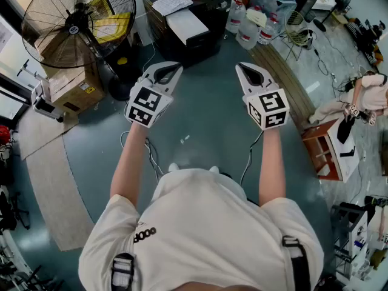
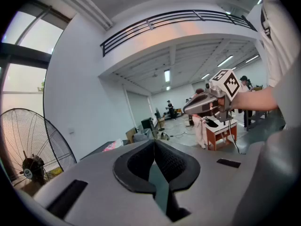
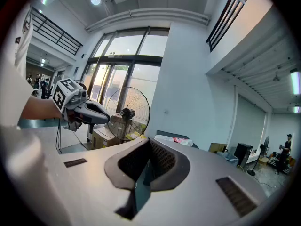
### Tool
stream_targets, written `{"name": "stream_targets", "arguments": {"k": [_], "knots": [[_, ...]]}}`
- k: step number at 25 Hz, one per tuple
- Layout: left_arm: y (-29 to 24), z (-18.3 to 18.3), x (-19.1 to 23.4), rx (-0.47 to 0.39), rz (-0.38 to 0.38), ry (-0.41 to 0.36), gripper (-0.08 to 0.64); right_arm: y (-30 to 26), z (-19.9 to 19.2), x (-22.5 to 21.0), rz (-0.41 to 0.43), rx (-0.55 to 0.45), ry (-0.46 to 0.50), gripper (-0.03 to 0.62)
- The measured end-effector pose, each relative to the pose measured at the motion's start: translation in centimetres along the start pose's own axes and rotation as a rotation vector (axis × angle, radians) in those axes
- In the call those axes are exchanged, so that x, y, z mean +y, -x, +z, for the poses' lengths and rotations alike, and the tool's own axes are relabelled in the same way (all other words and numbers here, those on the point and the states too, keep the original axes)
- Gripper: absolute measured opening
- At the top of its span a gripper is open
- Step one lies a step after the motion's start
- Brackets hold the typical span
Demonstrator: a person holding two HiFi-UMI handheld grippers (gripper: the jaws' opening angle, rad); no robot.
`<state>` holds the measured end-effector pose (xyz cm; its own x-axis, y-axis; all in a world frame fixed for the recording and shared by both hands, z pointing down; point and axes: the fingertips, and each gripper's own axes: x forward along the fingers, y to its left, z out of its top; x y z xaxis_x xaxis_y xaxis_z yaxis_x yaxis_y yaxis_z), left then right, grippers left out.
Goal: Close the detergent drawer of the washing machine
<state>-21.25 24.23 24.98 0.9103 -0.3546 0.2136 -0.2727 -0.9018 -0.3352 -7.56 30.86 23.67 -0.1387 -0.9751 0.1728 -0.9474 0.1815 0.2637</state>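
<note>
No washing machine or detergent drawer shows in any view. In the head view a person in a white shirt holds both grippers out level above a blue-green floor. My left gripper is shut, with nothing between its black pads. My right gripper is shut and empty too. In the left gripper view its own jaws meet tip to tip, and the right gripper hangs off to the right. In the right gripper view its jaws are closed, and the left gripper shows at the left.
A large standing fan is at the back left beside a cardboard box. A black cabinet with papers on it stands straight ahead, with water bottles to its right. A small reddish table stands at the right, and a grey mat lies on the floor at the left.
</note>
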Motion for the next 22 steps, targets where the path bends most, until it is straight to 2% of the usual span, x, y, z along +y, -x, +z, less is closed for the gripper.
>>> {"name": "stream_targets", "arguments": {"k": [10, 13, 18, 22], "knots": [[-2.7, 1.3, -2.6, 0.029, 0.031, -0.003, 0.018, 1.3, -2.0, -3.7, -0.017, -0.014, -0.002, -0.003], [-3.7, 1.1, -4.1, 0.059, 0.05, 0.014, 0.018, 2.0, -3.2, -4.5, 0.022, -0.015, 0.024, -0.003], [-6.0, 1.1, -6.9, 0.089, 0.067, 0.025, 0.018, 3.9, -4.8, -7.5, 0.08, -0.052, -0.062, -0.003], [-7.7, 1.3, -7.2, 0.112, 0.08, 0.015, 0.018, 4.1, -5.7, -9.3, 0.093, -0.037, -0.039, -0.003]]}}
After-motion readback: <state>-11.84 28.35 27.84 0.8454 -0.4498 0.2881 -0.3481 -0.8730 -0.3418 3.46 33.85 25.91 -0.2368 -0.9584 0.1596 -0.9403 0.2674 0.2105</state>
